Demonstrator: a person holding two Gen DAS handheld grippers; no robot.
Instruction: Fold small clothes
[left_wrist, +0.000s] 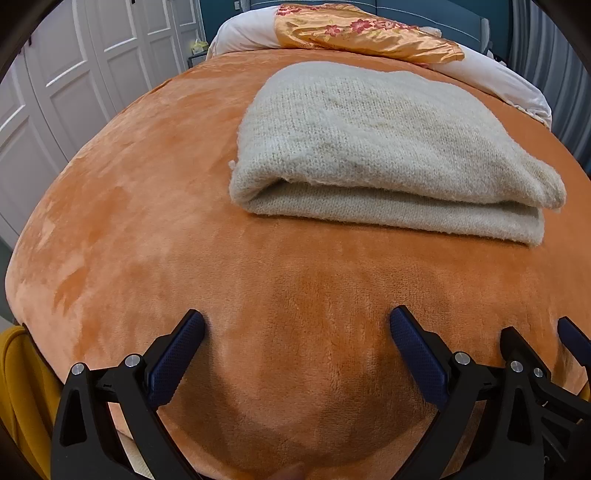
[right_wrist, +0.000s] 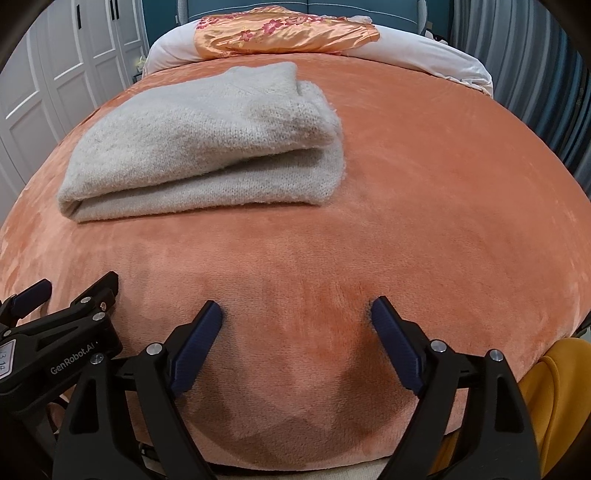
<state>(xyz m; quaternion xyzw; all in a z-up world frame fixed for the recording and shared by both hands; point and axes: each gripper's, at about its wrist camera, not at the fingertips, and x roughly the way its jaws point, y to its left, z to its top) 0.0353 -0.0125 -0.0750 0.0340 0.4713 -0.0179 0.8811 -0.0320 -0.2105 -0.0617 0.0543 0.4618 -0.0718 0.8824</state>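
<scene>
The folded sweater (left_wrist: 388, 147) is a fuzzy, loose grey-white knit, matt. The bed blanket (left_wrist: 147, 240) is orange plush fleece with soft nap. Far away, a glossy satin cloth (left_wrist: 362, 35) shines. The fingers (left_wrist: 173, 358) carry dark blue textured pads on matt black plastic with metal screws.

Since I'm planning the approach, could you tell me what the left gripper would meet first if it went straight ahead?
Probably the orange fleece blanket: the open left gripper angles down at it. The folded cream knit sweater lies farther ahead, slightly right.

A fuzzy cream knit sweater (left_wrist: 373, 147) lies folded in layers, flat on the orange blanket (left_wrist: 147, 221), fold edge facing forward.
</scene>
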